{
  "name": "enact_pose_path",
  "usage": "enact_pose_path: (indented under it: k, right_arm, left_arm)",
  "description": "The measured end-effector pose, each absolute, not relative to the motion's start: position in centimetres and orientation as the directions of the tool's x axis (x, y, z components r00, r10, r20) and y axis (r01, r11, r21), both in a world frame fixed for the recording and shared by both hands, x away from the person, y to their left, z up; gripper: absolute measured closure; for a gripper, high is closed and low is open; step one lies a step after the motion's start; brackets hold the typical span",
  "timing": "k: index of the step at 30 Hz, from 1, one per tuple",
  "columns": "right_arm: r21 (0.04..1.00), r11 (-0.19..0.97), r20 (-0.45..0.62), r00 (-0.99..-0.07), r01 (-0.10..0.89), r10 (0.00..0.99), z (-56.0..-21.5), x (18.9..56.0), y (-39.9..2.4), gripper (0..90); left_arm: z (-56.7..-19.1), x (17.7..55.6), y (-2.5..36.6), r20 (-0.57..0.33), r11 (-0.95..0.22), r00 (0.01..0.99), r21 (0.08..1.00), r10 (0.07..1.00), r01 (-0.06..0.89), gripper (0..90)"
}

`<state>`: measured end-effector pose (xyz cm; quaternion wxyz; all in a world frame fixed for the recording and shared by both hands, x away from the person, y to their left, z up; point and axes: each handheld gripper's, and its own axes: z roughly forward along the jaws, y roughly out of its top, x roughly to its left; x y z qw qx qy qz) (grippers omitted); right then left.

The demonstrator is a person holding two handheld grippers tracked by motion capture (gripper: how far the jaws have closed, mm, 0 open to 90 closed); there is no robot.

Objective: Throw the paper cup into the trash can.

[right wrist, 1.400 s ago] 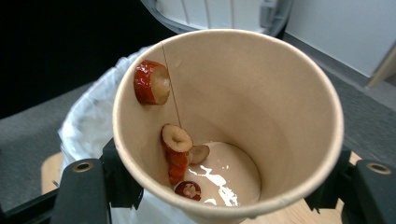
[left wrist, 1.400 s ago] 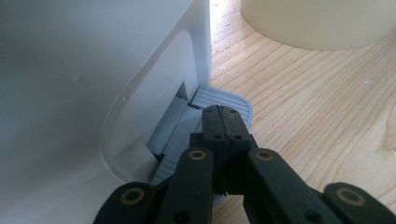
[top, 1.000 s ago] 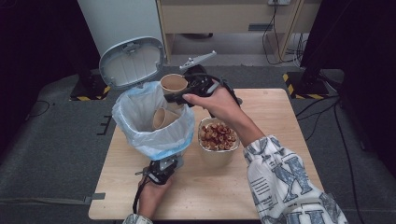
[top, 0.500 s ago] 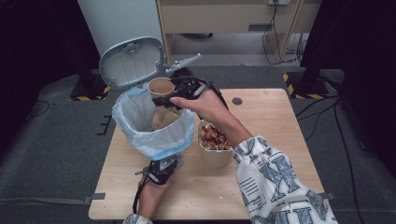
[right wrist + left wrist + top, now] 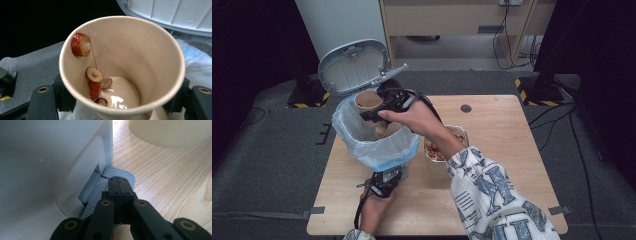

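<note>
Right gripper view: cup (image 5: 125,62) between fingers (image 5: 42,102).

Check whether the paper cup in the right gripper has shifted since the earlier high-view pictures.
Yes. In the high view the paper cup, clamped in the right gripper, has travelled left from beside the bowl to above the far rim of the bin, near its raised lid.

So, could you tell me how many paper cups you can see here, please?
2. One paper cup is held in the right gripper over the bin liner; a second cup lies down inside the bag. More may be hidden beneath the hand.
</note>
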<state>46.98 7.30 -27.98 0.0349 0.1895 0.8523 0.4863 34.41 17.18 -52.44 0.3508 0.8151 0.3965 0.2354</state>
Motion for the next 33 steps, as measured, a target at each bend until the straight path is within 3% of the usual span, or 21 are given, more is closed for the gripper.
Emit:
enact_pose_path:
  k: [8, 11, 15, 33]
  right_arm:
    - [0.834, 0.474, 0.122, -0.932, 0.283, 0.343, -28.8, 46.9, 8.6, 27.5]
    - [0.829, 0.497, 0.078, -0.933, 0.257, 0.352, -29.5, 46.9, 9.2, 15.5]
    - [0.83, 0.497, 0.065, -0.928, 0.254, 0.366, -29.8, 46.8, 8.9, 11.0]
    - [0.843, 0.458, 0.063, -0.899, 0.281, 0.434, -29.7, 47.6, 5.3, 9.0]
  left_arm:
    - [-52.4, 34.4, 17.2, 0.104, -0.439, 0.575, 0.758, 0.811, 0.482, 89.6]
    - [-52.4, 34.4, 17.2, 0.105, -0.439, 0.575, 0.758, 0.811, 0.481, 89.6]
    - [-52.4, 34.4, 17.2, 0.103, -0.438, 0.576, 0.759, 0.811, 0.482, 89.6]
    - [-52.4, 34.4, 17.2, 0.103, -0.44, 0.579, 0.759, 0.809, 0.479, 89.6]
